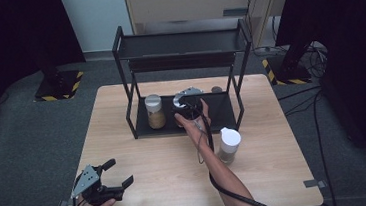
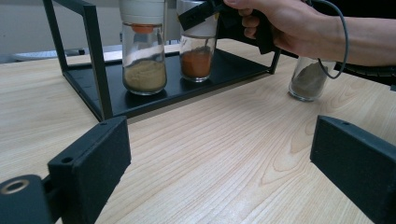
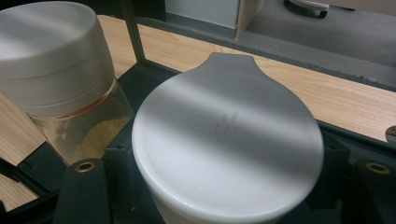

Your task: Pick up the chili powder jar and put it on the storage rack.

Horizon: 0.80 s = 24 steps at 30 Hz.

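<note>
High view: the right gripper (image 1: 187, 107) reaches into the lower tier of the black rack (image 1: 181, 45) on the counter (image 1: 148, 186), beside the tan-spice jar (image 1: 155, 111), while the left gripper (image 1: 108, 182) rests near the counter's front left corner with its jaws spread wide and empty, and a dark-spice jar (image 1: 229, 145) stands outside the rack. Left gripper view: the orange-spice jar (image 2: 197, 58) stands upright, long axis vertical, on the rack's bottom shelf, the right gripper clasping its lid end. Right gripper view: the jaws are closed against the sides of that jar's white lid (image 3: 229, 140), which faces upward.
</note>
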### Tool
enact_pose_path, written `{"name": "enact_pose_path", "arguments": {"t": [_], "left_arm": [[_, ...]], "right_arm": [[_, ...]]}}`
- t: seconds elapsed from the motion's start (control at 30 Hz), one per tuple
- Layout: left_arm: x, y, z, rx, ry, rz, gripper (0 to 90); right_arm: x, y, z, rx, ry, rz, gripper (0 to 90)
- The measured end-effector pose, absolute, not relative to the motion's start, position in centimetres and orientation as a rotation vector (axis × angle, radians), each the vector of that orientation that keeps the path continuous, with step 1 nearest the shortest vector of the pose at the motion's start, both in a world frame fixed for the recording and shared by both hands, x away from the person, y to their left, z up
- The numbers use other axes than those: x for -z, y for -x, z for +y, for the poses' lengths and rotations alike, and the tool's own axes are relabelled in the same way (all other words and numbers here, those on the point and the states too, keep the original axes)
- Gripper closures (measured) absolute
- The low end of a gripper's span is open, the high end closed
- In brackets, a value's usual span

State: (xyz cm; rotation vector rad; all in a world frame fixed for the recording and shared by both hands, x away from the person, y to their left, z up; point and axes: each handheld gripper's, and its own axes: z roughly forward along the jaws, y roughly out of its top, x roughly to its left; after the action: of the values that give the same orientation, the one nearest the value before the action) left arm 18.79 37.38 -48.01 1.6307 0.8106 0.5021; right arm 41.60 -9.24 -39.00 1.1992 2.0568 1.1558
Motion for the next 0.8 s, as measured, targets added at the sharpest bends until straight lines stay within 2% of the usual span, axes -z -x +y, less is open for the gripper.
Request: {"name": "enact_pose_path", "arguments": {"t": [0.2,0.33,0.43,0.8], "left_arm": [[48.0,-18.8,37.4,-0.503,-1.630,0.811,4.1],[48.0,-18.8,37.4,-0.502,-1.632,0.808,4.1],[48.0,-18.8,37.4,-0.503,-1.633,0.807,4.1],[47.9,-18.8,37.3,-0.503,-1.638,0.805,4.0]], "right_arm": [[39.1,-41.6,-9.4,-1.164,-1.194,2.060,29.6],[38.8,-41.4,-9.4,-1.180,-1.185,2.048,15.8],[38.2,-41.0,-9.4,-1.187,-1.176,2.022,10.0],[34.5,-39.7,-11.3,-1.283,-1.107,1.994,7.4]]}}
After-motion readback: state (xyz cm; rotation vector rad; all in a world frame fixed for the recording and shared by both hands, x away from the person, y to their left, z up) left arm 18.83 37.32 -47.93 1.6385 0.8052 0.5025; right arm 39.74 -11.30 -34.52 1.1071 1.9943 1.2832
